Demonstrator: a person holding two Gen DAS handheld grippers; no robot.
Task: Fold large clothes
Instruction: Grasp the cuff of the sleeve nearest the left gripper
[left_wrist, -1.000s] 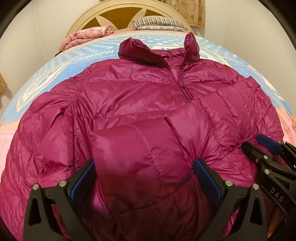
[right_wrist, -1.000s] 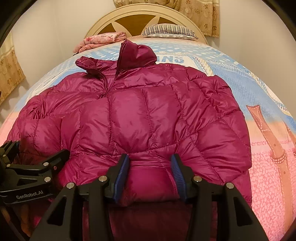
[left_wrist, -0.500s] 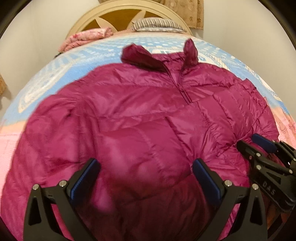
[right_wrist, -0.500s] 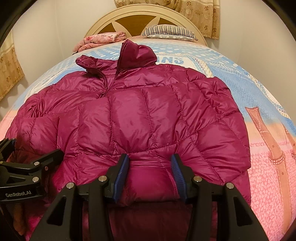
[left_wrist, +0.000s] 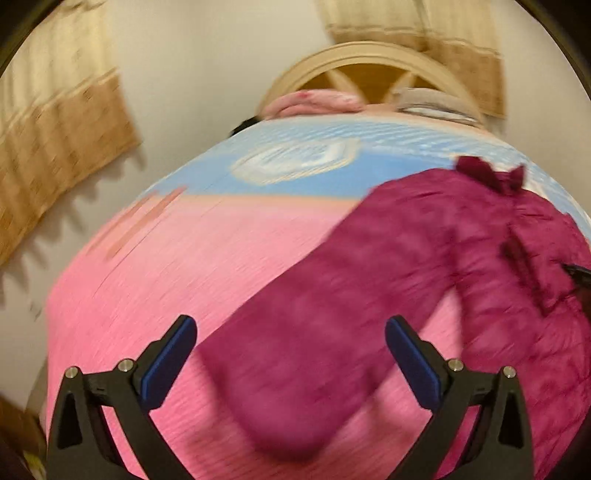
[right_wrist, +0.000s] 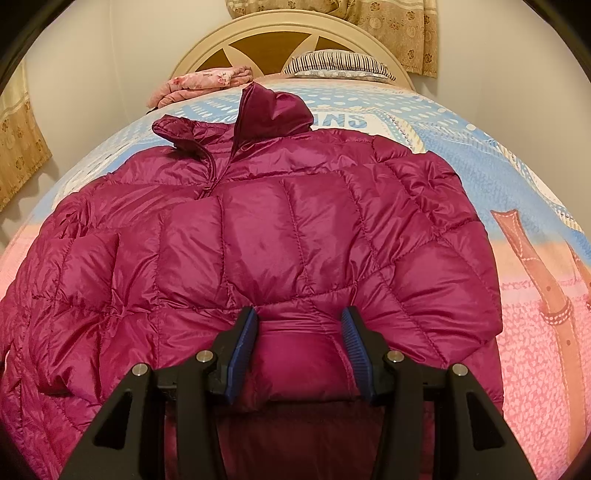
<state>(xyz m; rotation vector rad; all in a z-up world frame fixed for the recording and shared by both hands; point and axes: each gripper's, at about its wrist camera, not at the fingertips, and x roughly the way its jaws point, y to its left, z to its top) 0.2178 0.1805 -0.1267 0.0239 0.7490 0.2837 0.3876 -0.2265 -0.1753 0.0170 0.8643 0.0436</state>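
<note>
Left tool (left_wrist: 290, 363) stands wide open in its own view and holds nothing – between its blue pads and just ahead of them lies a sleeve (left_wrist: 314, 325) of the magenta down jacket (left_wrist: 517, 277), stretched out on the pink part of the bed (left_wrist: 147, 295). This picture is blurred, so fine detail is lost. The body of the jacket lies ahead and to the right of the tool, with the collar at the far end.

Right tool (right_wrist: 299, 347), in its view, is partly closed on a puffy fold at the hem of the jacket (right_wrist: 280, 236); the padding bulges between the pads, so I judge it is gripped. The jacket spreads ahead of this tool, front side up, the collar (right_wrist: 273, 110) far ahead, near a striped pillow (right_wrist: 336, 66) and the headboard (right_wrist: 295, 33).

The jacket looks light, soft and springy, with a shiny, probably slippery shell – I would take hold at seams, hem or cuff, pinching much fabric. Only the left view shows the sleeve lying free; only the right view shows the quilted front sharply.
</note>
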